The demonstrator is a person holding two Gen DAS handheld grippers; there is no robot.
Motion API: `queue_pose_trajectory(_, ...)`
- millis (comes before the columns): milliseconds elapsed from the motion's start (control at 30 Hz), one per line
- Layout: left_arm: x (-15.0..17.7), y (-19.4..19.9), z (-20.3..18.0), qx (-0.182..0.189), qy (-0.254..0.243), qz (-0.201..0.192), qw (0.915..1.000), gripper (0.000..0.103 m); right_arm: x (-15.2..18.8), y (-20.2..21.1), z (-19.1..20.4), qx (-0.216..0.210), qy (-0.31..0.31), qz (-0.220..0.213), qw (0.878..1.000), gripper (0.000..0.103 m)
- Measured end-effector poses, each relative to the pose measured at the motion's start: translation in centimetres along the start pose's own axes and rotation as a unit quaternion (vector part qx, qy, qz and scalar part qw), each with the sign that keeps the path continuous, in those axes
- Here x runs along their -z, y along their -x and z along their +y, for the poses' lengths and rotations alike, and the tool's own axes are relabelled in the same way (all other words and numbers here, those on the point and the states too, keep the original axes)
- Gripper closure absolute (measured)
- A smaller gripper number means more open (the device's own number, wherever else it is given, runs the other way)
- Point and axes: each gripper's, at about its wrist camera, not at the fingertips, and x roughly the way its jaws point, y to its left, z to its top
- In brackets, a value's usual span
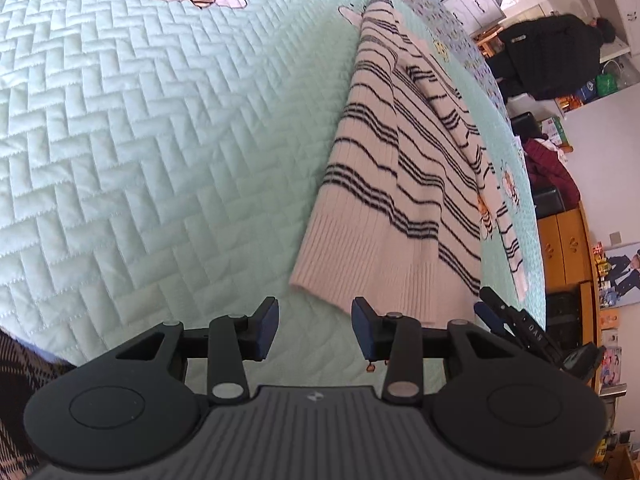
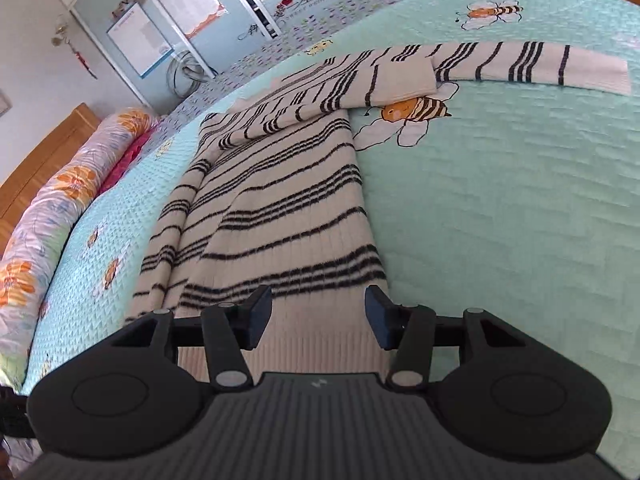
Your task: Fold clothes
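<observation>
Sweater (image 2: pixel 280 208) on the bed (image 1: pixel 140 140), cream with dark stripes, lying lengthwise near the bed's near edge on a pale green quilted cover with bees stitched into it. Its body is folded into a long narrow panel, ribbed hem toward the grippers. One sleeve (image 2: pixel 532 66) stretches flat out across the cover to the right in the right wrist view, toward the bed's far side, and a folded part lies across the top of the body beside a bee patch (image 2: pixel 412 114).

Right gripper (image 2: pixel 316 320) hangs over the ribbed hem, jaws apart, knit showing between the blue pads; whether the pads touch the knit cannot be told. Left gripper (image 1: pixel 314 330) sits just short of the hem's corner by the near edge, jaws about half apart and empty, only green cover between them. The tip of the right gripper pokes in at the lower right of the left wrist view, just beside the hem.

Along the bed's far left edge lies a flowered bolster (image 2: pixel 52 216). Beyond the bed's far end a person in dark clothes (image 1: pixel 552 56) stands by white cabinets.
</observation>
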Motion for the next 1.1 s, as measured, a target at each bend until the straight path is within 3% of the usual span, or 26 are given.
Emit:
queue_pose_trajectory(67, 0.3, -0.1, -0.3, -0.004, -0.004, 0.006, 1.0000, 0.060, 0.4, 0.0, 0.0, 0.043, 0.016, 0.007, 0.999, 0.051)
queue_pose_trajectory(233, 1.1, -0.7, -1.3, -0.011, -0.012, 0.018, 0.9997, 0.060, 0.5, -0.9, 0.1, 0.032, 0.032, 0.015, 0.999, 0.052)
queue_pose_trajectory(267, 1.2, -0.8, -1.5, -0.012, -0.014, 0.021, 0.9996, 0.060, 0.6, -1.0, 0.1, 0.025, 0.031, 0.013, 0.999, 0.060)
queue_pose_trajectory(300, 1.3, -0.8, -1.8, -0.013, -0.017, 0.023, 0.9995, 0.060, 0.7, -1.0, 0.0, 0.017, 0.028, 0.015, 0.999, 0.087)
queue_pose_trajectory(333, 1.5, -0.9, -1.9, -0.015, -0.020, 0.024, 0.9994, 0.060, 0.9, -1.1, -0.1, 0.009, 0.026, 0.018, 0.999, 0.096)
queue_pose_trajectory(400, 1.7, -0.8, -2.3, -0.019, -0.025, 0.026, 0.9992, 0.059, 1.0, -0.8, -0.2, 0.005, 0.028, 0.018, 0.999, 0.097)
queue_pose_trajectory(500, 1.8, -0.7, -2.3, -0.023, -0.029, 0.022, 0.9991, 0.059, 0.6, 0.5, -0.9, 0.043, 0.047, 0.005, 0.998, 0.097)
queue_pose_trajectory(667, 1.8, -0.7, -2.1, -0.029, -0.022, 0.022, 0.9991, 0.058, 0.6, 0.6, -2.9, 0.009, 0.024, 0.023, 0.999, 0.095)
queue_pose_trajectory(767, 1.7, -0.4, -1.9, -0.025, -0.021, 0.018, 0.9993, 0.058, 0.3, 1.9, -2.2, 0.046, 0.013, 0.008, 0.999, 0.081)
queue_pose_trajectory(833, 1.6, -0.2, -1.6, -0.024, -0.016, 0.014, 0.9995, 0.058, 0.2, 3.4, -0.1, 0.086, 0.058, -0.032, 0.994, 0.073)
queue_pose_trajectory(900, 1.3, -0.1, -1.2, -0.022, -0.008, 0.010, 0.9997, 0.058, 0.4, 4.4, 2.4, 0.050, 0.090, -0.056, 0.993, 0.068)
queue_pose_trajectory(1000, 0.9, 0.1, -0.7, -0.017, 0.005, 0.004, 0.9998, 0.058, 0.6, 2.1, 5.3, -0.098, 0.061, 0.017, 0.993, 0.056)
queue_pose_trajectory(1067, 0.7, 0.4, -0.5, -0.014, 0.010, 0.001, 0.9999, 0.058, 1.1, -0.5, 6.8, -0.185, 0.020, 0.074, 0.980, 0.056)
queue_pose_trajectory(1100, 0.6, 0.6, -0.4, -0.012, 0.012, -0.001, 0.9999, 0.058, 1.4, -1.9, 7.6, -0.204, 0.008, 0.095, 0.974, 0.056)
